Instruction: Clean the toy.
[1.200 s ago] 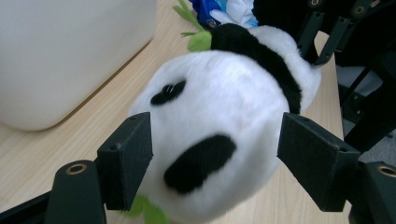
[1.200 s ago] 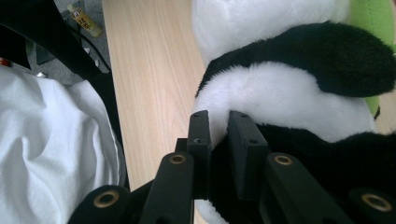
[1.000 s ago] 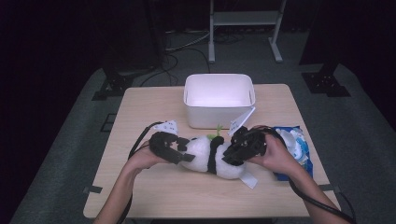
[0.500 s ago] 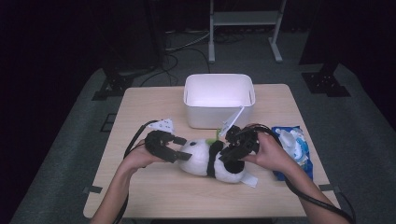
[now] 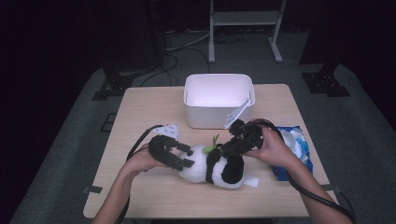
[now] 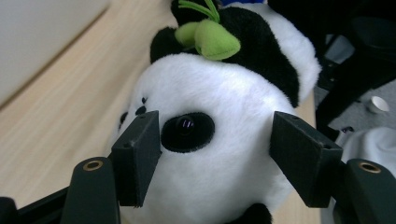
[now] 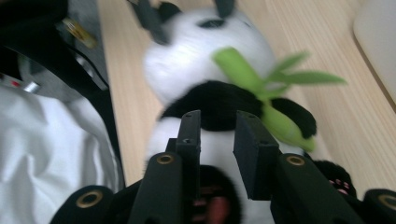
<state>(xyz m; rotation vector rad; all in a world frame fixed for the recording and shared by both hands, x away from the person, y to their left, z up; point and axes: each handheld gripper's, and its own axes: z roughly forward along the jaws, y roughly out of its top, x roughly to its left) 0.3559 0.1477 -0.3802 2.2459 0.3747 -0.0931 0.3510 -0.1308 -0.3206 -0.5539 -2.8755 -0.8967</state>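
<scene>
On the counter [image 5: 140, 116], near its front edge, a plush panda [image 5: 212, 165] lies on its side, head toward the person's left, a green bamboo sprig [image 5: 212, 141] sticking up from its chest. Left claw [image 5: 183, 156] sits at the panda's head, jaws spread wide, one on either side of the white face; the left gripper view has the panda [image 6: 219, 140] between the two jaws with its black eye patch right next to one jaw. Can't tell whether the jaws press the fur or just flank it. Right claw [image 5: 226, 148] comes in from the panda's other side, over the black shoulder band. Right gripper view: jaws narrow, small gap between them, set against the panda's body [image 7: 210, 93]; whether fur is pinched between them, cannot tell. Bamboo sprig [image 7: 261, 88] is just beside that claw's jaws, blurred. Behind the panda, well apart, a white bin [image 5: 218, 100] stands mid-counter with a white tag [image 5: 236, 113] hanging at its front corner. Blue packet [image 5: 292, 151] lies under the right hand, at the counter's right edge.
</scene>
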